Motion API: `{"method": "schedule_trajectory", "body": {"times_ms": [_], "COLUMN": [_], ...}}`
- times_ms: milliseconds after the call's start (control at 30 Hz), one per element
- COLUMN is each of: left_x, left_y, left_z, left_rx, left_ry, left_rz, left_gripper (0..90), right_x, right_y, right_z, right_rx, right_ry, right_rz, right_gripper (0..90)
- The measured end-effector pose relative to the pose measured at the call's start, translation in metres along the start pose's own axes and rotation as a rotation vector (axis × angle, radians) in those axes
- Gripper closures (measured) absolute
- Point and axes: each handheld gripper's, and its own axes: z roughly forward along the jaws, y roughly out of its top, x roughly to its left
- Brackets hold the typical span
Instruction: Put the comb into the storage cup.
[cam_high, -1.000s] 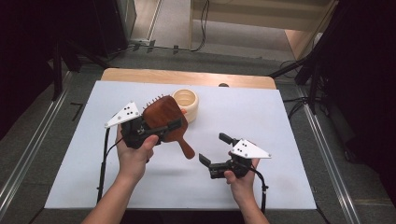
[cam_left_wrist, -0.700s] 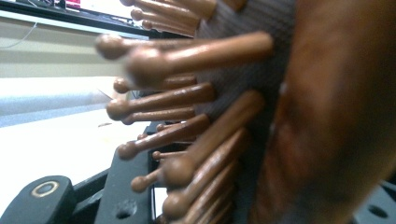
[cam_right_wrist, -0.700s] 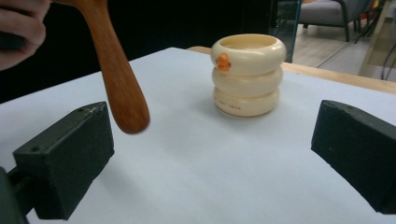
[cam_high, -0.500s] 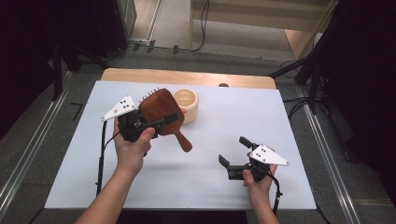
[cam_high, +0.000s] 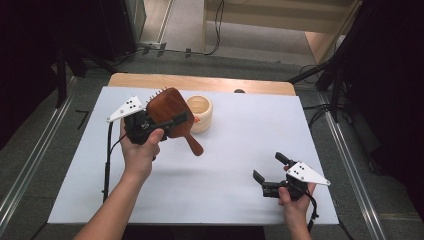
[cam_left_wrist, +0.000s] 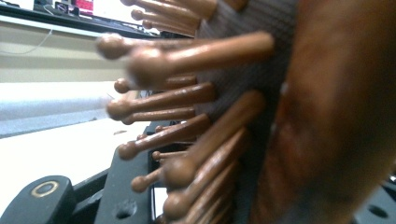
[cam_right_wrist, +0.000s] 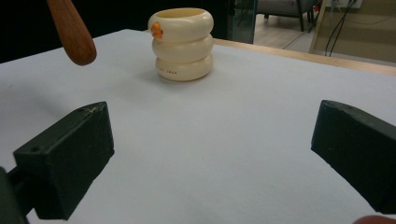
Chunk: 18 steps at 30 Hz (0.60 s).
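A dark wooden hairbrush (cam_high: 167, 107) is held up above the white table (cam_high: 240, 145), and my left gripper (cam_high: 172, 122) is shut on its head. Its handle (cam_high: 194, 145) slants down to the right. In the left gripper view the knobbed bristles (cam_left_wrist: 187, 135) point left and the wooden back (cam_left_wrist: 336, 116) stands at the right. Behind the brush sits a cream ribbed cup (cam_high: 201, 113) with a small orange mark (cam_right_wrist: 157, 30). My right gripper (cam_high: 268, 166) rests low near the front right, open and holding nothing. Ahead of it stand the cup (cam_right_wrist: 183, 44) and the handle tip (cam_right_wrist: 72, 30).
The table has a wooden strip (cam_high: 200, 82) along its far edge. Grey floor and metal rails (cam_high: 350, 150) run along both sides. A black cable (cam_high: 106, 160) trails from the left gripper down to the front edge.
My right gripper has drawn back toward the front right of the table and dropped a little. The left hand has edged the brush slightly farther from the front.
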Motion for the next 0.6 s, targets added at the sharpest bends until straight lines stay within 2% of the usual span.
{"method": "schedule_trajectory", "body": {"times_ms": [600], "left_x": [0.015], "left_y": [0.024], "left_z": [0.005], "left_rx": [-0.033], "left_ry": [0.029], "left_rz": [0.018], "left_gripper": [53.0], "right_x": [-0.020], "right_y": [-0.016], "right_z": [-0.024], "right_rx": [0.001], "right_ry": [-0.017], "right_rz": [0.025], "right_gripper": [0.0]}}
